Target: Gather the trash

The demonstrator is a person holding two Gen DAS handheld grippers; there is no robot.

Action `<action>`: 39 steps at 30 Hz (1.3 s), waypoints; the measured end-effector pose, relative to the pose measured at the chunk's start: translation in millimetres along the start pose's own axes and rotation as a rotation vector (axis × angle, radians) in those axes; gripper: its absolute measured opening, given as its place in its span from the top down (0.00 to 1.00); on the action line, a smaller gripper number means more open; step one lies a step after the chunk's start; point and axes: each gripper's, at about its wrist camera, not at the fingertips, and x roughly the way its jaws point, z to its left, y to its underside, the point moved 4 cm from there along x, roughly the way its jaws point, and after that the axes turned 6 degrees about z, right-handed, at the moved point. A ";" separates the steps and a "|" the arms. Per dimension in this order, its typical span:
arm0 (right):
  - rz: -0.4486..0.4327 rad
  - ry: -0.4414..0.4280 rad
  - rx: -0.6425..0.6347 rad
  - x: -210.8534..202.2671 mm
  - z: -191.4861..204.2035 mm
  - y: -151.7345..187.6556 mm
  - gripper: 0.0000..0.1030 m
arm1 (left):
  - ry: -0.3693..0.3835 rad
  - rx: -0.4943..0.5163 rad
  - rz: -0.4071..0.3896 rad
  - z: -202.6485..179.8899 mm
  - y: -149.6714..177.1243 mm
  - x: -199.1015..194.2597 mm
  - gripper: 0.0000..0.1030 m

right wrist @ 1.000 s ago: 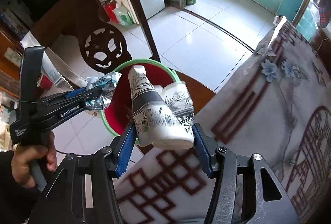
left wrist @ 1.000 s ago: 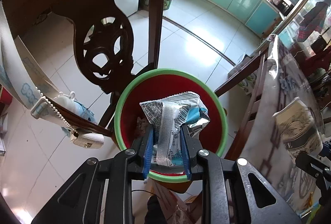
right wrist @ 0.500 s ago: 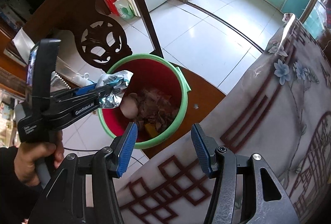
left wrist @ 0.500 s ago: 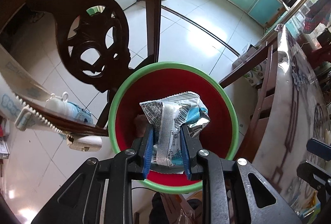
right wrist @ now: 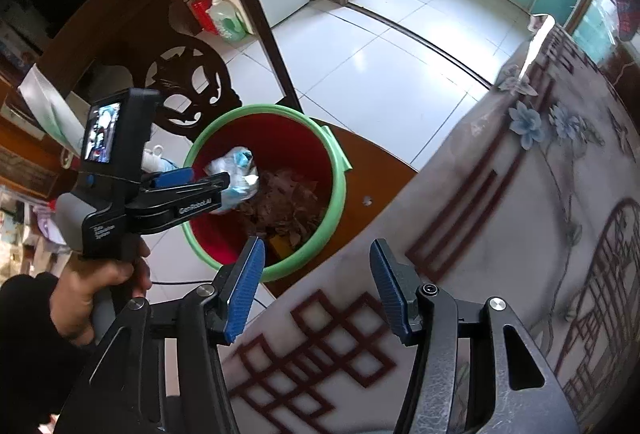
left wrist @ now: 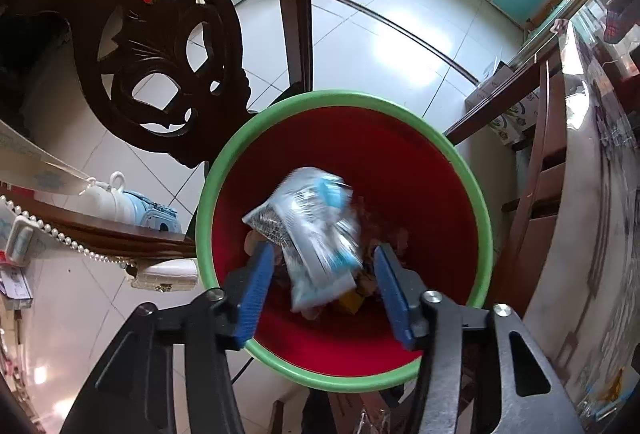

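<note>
Foil snack wrapper (left wrist: 312, 230): motion-blurred, lying between the spread blue pads of the left gripper (left wrist: 324, 286), touching neither pad so far as can be told, directly above the red bucket (left wrist: 400, 161) with the green rim, centre of the left wrist frame. In the right wrist view the wrapper (right wrist: 236, 173) sits over the bucket (right wrist: 332, 193) mouth at centre left, above brown scraps. Left gripper: jaws wide, holding nothing. Right gripper (right wrist: 316, 290): jaws wide, empty, lower centre, over the patterned tablecloth (right wrist: 520, 234). Judgement: a release is in hand. Good practice is to keep the left tool centred over the opening, jaws spread, until the wrapper clears the pads. Risk: the light foil may drift toward the rim beside the carved chair back (left wrist: 160, 45).
</note>
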 end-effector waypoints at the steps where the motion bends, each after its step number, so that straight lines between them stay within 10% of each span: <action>1: -0.009 0.006 0.009 -3.0 -2.8 2.4 0.38 | -0.001 0.000 -0.009 -1.5 1.2 -3.9 0.47; 13: -0.238 0.075 0.075 -82.1 -51.2 64.3 0.16 | 0.036 0.003 -0.261 -47.4 58.6 -114.3 0.36; 23: -0.514 0.105 0.158 -177.1 -107.4 158.6 0.00 | 0.228 0.094 -0.512 -147.0 143.2 -221.6 0.26; 33: -0.849 0.321 0.158 -257.2 -129.5 213.6 0.00 | 0.226 0.175 -0.837 -210.6 215.1 -311.2 0.10; 39: -0.893 0.467 0.165 -269.9 -135.3 225.8 0.00 | 0.220 0.164 -0.901 -226.2 241.2 -344.6 0.10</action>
